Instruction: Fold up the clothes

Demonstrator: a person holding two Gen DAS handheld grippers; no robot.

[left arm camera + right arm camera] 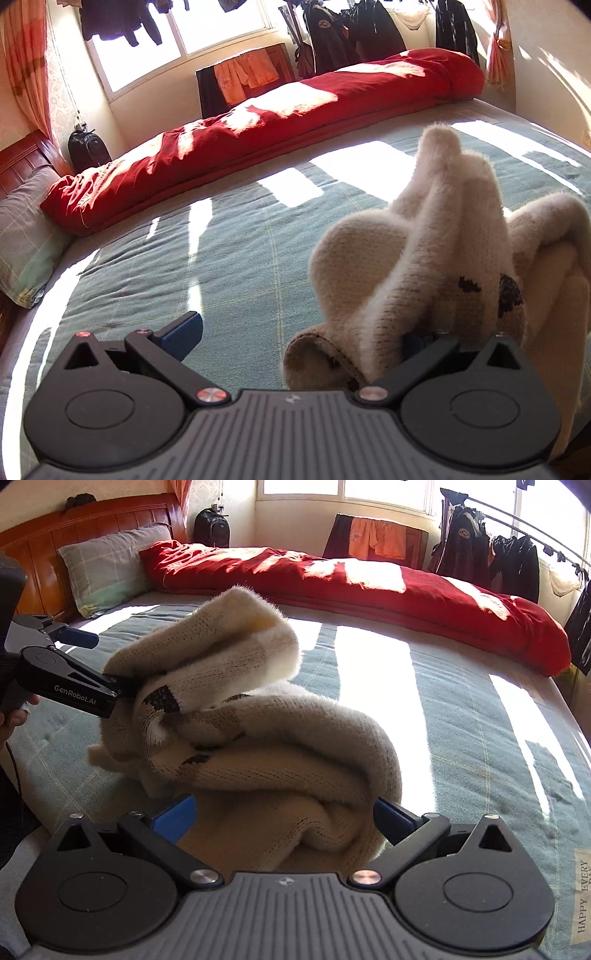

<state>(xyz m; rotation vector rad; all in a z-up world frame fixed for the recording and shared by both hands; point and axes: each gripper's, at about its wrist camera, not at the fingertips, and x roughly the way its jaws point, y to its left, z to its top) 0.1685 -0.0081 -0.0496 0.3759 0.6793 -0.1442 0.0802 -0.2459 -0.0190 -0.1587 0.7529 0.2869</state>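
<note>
You face a sunlit bed (461, 701) with a red duvet (332, 579). Beyond it, bright windows (221, 26) and hanging clothes (343, 33).

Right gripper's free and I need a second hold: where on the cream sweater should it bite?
Grip the thick rolled fold of the cream sweater lying between the open right gripper. Come straight forward, low over the bed; the left gripper already lifts the far side.

Place: home bedroom.
Landmark: bed (461, 716), green checked sheet.
Head end: wooden headboard (92, 520), pillow (107, 568).
Far side: red duvet (351, 587).
Beyond: window (221, 26), hanging clothes (491, 557).
</note>
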